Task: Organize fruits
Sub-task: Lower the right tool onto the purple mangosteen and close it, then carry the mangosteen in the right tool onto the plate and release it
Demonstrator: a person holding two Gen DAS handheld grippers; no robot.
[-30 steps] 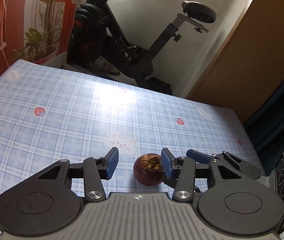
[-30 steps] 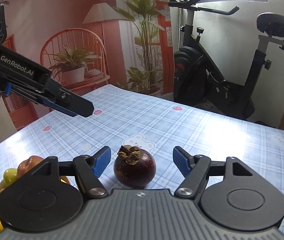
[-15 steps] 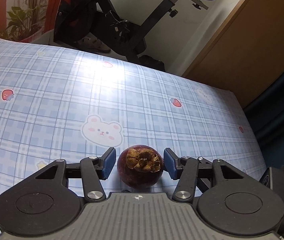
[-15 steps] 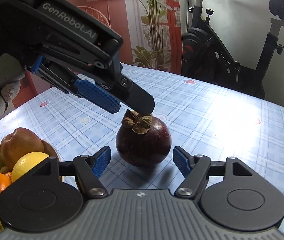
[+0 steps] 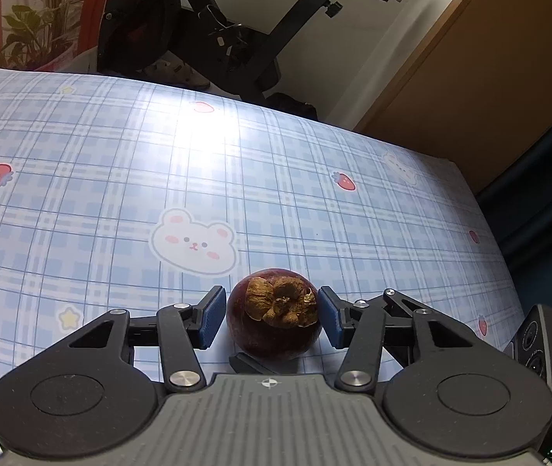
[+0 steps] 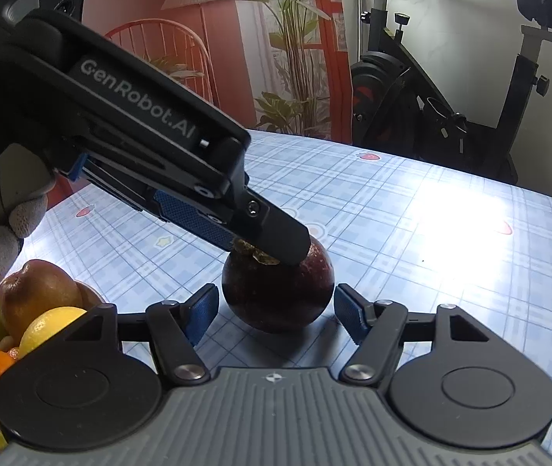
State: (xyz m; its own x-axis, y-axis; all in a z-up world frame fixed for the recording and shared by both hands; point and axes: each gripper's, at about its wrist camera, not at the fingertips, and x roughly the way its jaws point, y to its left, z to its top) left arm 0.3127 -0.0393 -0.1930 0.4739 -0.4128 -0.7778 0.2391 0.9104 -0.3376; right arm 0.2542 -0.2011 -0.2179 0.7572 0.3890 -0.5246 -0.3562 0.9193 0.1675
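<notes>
"GenRobot.AI" is printed in white along the left tool's black side.

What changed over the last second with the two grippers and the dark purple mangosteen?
The left gripper moved in from the left and came down over the dark purple mangosteen; its blue-padded fingers now bracket the fruit. The right gripper narrowed around the same fruit, not yet clamped. The mangosteen stayed on the blue checked tablecloth, and the pile of fruit stayed put.

My table, under a blue plaid cloth printed with bears and strawberries, carries the dark mangosteen near my edge and a heap of fruit at my left.
</notes>
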